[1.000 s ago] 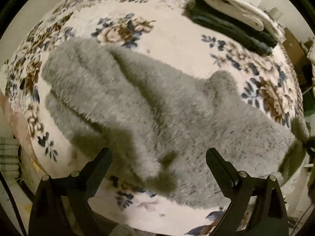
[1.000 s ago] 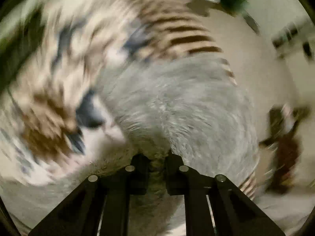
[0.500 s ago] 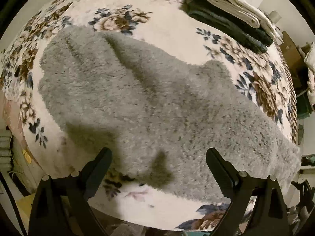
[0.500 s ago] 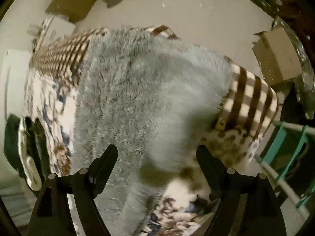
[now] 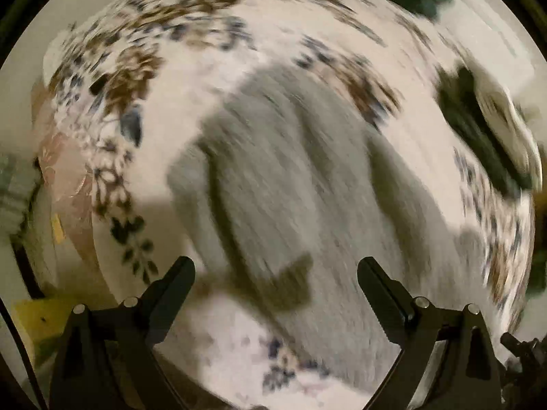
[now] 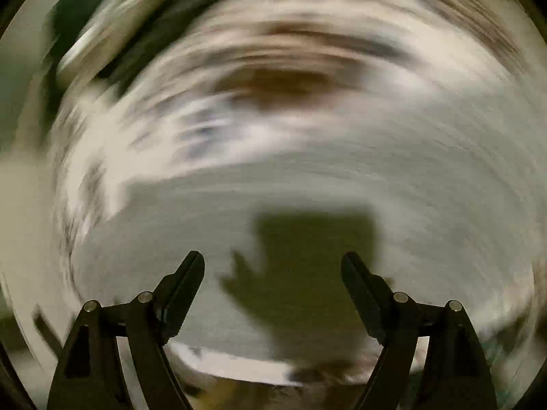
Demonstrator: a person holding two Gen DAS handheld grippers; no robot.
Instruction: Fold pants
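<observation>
Both views are pretty smeared, but the fuzzy grey fleece pants lie spread out on the cream floral bedspread, a soft lumpy shape with a long crease down the middle. The black left gripper is spread wide above them, holding nothing. The black right gripper is spread too, over the same grey pile. A dark green and white folded stack sits well apart at the right.
</observation>
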